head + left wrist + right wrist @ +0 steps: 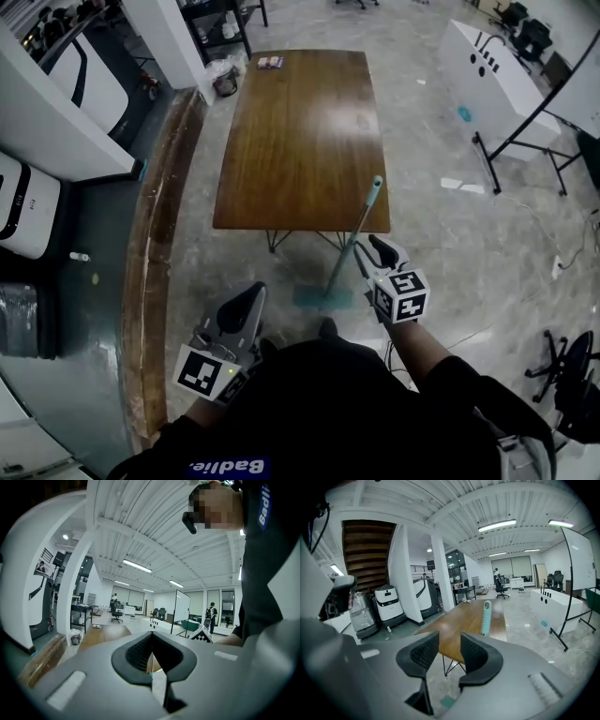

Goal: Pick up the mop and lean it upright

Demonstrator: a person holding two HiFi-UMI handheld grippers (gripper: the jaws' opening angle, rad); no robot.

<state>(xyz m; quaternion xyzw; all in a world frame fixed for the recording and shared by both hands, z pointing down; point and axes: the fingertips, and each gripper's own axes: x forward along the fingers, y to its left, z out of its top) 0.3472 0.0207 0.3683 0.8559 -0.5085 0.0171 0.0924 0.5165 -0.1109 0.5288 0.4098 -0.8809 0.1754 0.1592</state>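
Care in drawing away matters now: the right claw [368,246], half open and empty, should back off without brushing the mop [353,234]. The mop leans against the near edge of the table [300,141], its handle just beside this claw, outside the jaws. The left claw [246,296] is closed on nothing.

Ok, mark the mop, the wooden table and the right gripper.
mop [355,232]: head view, middle of its handle.
wooden table [300,141]: head view, bare part of its top.
right gripper [449,644]: right gripper view, midway between its open jaws.
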